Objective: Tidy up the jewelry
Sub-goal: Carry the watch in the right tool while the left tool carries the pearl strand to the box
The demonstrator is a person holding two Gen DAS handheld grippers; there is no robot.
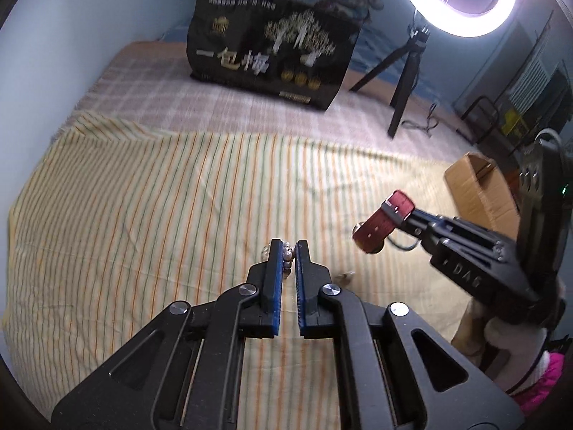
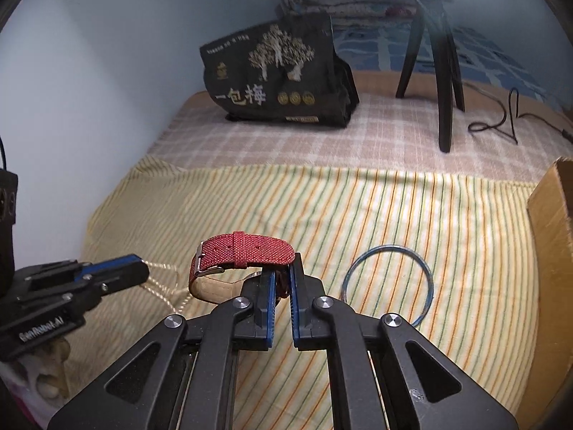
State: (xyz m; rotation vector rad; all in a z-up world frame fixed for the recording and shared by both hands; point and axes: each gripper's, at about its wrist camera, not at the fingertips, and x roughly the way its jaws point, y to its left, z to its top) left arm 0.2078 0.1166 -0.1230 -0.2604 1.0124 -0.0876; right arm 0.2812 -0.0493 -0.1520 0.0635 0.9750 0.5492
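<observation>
Sideways, red watch (image 2: 243, 254) in right claw (image 2: 282, 279), strap running leftward, pearls (image 1: 288, 259) in left claw (image 1: 288, 251)

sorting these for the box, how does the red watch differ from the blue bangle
The red watch has a woven fabric strap with a metal buckle; the blue bangle is a thin bare ring. The watch is held up in the right tongs; the bangle lies flat on the striped cloth. Both are closed loops for the wrist.

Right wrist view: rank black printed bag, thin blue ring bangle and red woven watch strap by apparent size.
1. Black printed bag, though farthest away.
2. Thin blue ring bangle and red woven watch strap: alike; strap nearer, so unranked.
</observation>
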